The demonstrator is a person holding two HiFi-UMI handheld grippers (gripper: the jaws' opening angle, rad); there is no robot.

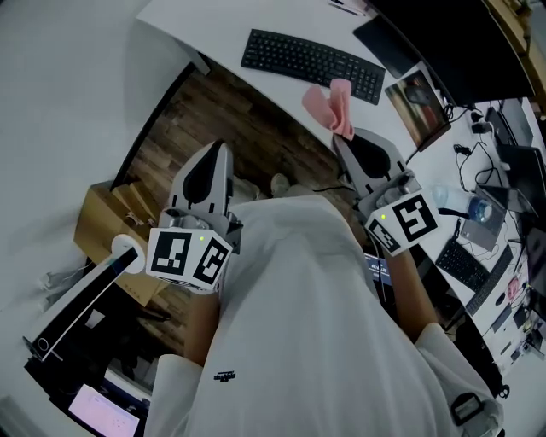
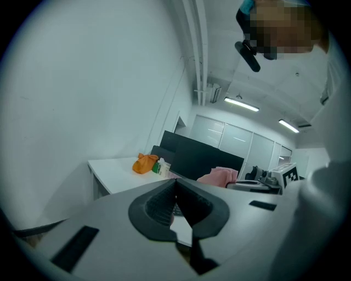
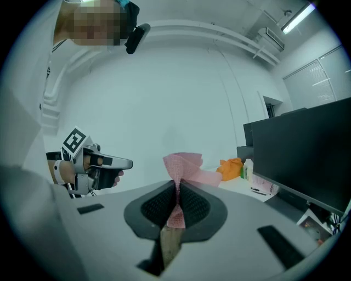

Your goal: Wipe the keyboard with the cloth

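Right gripper: clenched on the pink cloth; one pinched fold runs down between the pads and the rest flares out above the tips
Why this grip: we judge that holding a bunched edge leaves a loose tail free to drag across the keys
Left gripper: jaws closed on nothing, their tips meeting
Why it waits: we read it as idle, held well short of the keyboard on its near side, over the wooden floor and off the desk, out of the wiping path
Cloth position: in the head view it hangs at the keyboard's near right corner; we cannot tell whether it touches the keys
Cloth look: pale pink, thin, with a fine woven texture, crumpled into soft folds, no stains that we can make out
Keyboard: black, full width, lying flat and slanted across the white desk
Beyond the keyboard: a dark monitor stands just past its right end
Stage: we judge the wipe not yet begun, with the cloth poised at the edge
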